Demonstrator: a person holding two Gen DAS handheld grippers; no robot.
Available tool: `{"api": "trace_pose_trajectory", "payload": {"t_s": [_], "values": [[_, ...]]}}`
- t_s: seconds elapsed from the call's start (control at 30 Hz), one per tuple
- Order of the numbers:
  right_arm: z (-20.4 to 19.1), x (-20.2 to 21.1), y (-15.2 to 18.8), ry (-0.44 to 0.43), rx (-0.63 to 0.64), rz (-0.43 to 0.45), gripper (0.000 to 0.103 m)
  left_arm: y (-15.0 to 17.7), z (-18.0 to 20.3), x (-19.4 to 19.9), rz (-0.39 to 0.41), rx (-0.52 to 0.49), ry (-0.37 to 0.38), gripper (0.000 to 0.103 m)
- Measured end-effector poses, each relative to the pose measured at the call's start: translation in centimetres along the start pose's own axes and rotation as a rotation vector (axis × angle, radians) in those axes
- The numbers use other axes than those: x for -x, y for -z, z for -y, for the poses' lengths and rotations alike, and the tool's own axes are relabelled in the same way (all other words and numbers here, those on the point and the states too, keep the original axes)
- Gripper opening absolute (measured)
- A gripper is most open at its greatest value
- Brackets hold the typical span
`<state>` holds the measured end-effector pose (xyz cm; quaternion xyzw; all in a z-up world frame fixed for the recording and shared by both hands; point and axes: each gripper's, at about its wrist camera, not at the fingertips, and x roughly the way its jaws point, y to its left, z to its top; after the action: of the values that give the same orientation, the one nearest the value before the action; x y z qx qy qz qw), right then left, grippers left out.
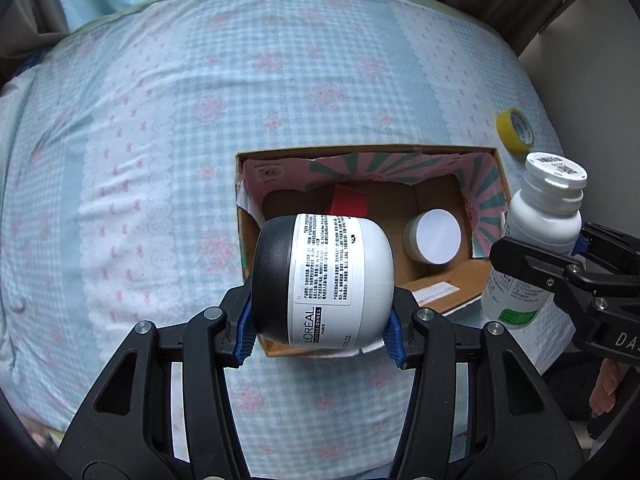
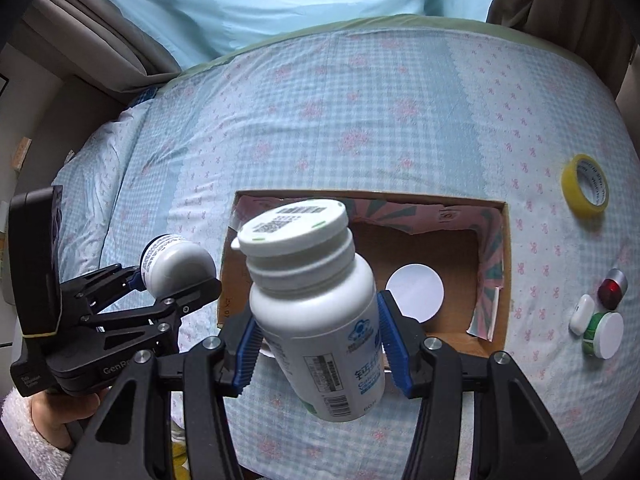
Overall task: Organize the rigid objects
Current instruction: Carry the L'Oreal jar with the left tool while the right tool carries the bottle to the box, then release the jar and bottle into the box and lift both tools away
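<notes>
Left wrist view is showing the left gripper [image 1: 322, 322] clamping a jar [image 1: 324, 280], its blue pads [image 1: 244, 332] pressing on the black lid end and on the white base, so the jar is lying sideways between them. The jar is hanging over the near left corner of the box [image 1: 448, 298], which is sitting open on the checked bedspread [image 1: 140, 160]. Inside the box a round white-lidded tub [image 1: 434, 236] is resting toward the right side, and something red [image 1: 350, 200] is showing behind the jar; it is too hidden to name.

Right wrist view is showing the right gripper [image 2: 320, 350] squeezing a white bottle [image 2: 316, 312] by its body, jaws narrowed onto it, cap tilting up and away. The bottle is hovering over the near edge of the box [image 2: 505, 280]. Right of the box, a yellow tape roll [image 2: 585, 190] is lying near its far corner, and a red-ended cylinder [image 2: 612, 289], a small white case [image 2: 581, 314] and a green-and-white tub [image 2: 605, 335] are clustering beside its near corner.
</notes>
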<state>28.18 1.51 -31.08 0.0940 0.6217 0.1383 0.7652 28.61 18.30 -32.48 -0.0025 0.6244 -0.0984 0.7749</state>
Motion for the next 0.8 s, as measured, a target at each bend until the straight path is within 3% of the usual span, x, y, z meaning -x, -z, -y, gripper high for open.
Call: {"api": "trace_pose_trajectory", "payload": {"t_s": [0.37,0.6,0.8], "values": [[2.4,-8.4,-0.5,-0.036,-0.058,-0.047,0.05,-3.5,-0.8,-8.2,-0.031,0.001,-0.009,0.047],[3.3,-10.8,0.0,-0.063,-0.079,-0.08,0.05,-4.1,-1.0,-9.9,-0.05,-0.002,-0.02,0.047],[4.4,-11.9,0.3,-0.097,-0.101,-0.084,0.051,-4.5,-0.1,-11.2,-0.045,-0.072,-0.061,0.047]]}}
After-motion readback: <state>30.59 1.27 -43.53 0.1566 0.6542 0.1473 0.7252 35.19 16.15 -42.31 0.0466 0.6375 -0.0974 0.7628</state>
